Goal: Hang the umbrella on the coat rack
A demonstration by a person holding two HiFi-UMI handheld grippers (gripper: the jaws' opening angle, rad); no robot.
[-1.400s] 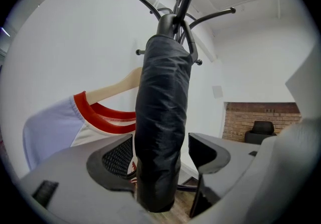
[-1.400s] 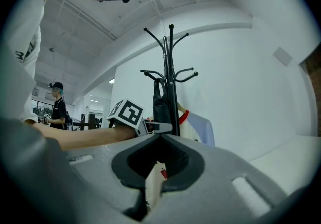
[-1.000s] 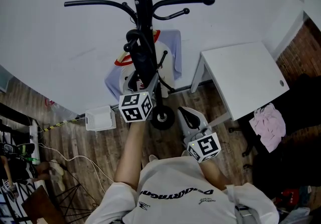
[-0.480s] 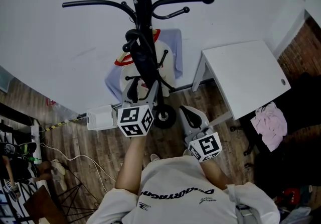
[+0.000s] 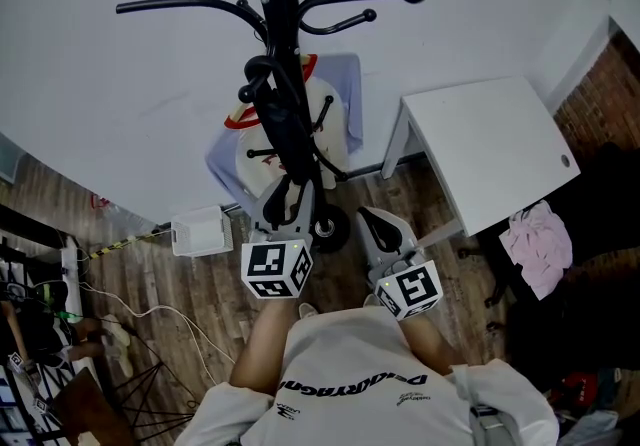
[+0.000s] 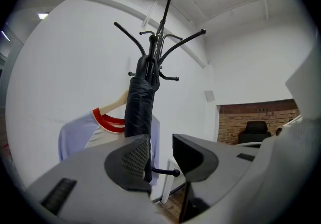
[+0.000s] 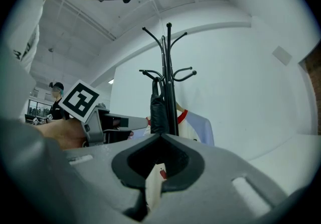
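White wall (image 5: 120, 74) ahead, wood floor (image 5: 200, 294) underfoot. At the left, left hand-held gripper (image 6: 160, 150) pointing level, jaws closing on nothing but air, with a gap between the pads. Straight ahead of it and well apart, umbrella (image 6: 139, 107), black and folded, hanging upright by its handle from a hook of the coat rack (image 6: 161, 27), close against the pole. Pale shirt (image 6: 75, 132) on a hanger just beyond. Judged already hung, so probably only clearing out left to do. Back away level, straight along the line of the jaws, without brushing the canopy or rocking the rack. To the right, right hand-held gripper (image 7: 160, 137) fully closed, tip to tip, holding nothing. Best left low and idle. Farther right of it, white bench (image 5: 490, 154).
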